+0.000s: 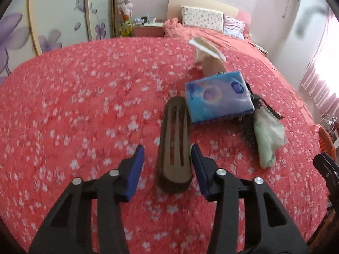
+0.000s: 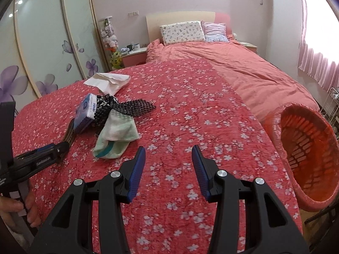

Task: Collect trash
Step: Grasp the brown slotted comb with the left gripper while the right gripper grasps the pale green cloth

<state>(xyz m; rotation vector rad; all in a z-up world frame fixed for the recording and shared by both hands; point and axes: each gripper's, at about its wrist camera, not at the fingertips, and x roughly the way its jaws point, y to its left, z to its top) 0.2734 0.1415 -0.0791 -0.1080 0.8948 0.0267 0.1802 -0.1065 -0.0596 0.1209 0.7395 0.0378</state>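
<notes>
A brown brush (image 1: 174,146) lies on the red flowered bedspread (image 1: 84,105). My left gripper (image 1: 167,154) is open, its blue pads on either side of the brush's near end. Beyond it lie a blue tissue pack (image 1: 218,98), a pale green sock (image 1: 267,139), a black mesh item (image 1: 250,131) and a white crumpled tissue (image 1: 206,46). In the right wrist view my right gripper (image 2: 168,158) is open and empty over bare bedspread. The sock (image 2: 116,135), mesh item (image 2: 131,106), tissue pack (image 2: 85,111) and white tissue (image 2: 110,81) lie to its left, near the left gripper (image 2: 61,148).
An orange mesh basket (image 2: 305,154) lined with a clear bag sits at the bed's right edge. Pillows (image 2: 182,31) and a pink quilt (image 2: 243,67) fill the far end. A wardrobe (image 2: 46,42) stands at the left, a nightstand (image 2: 133,57) behind.
</notes>
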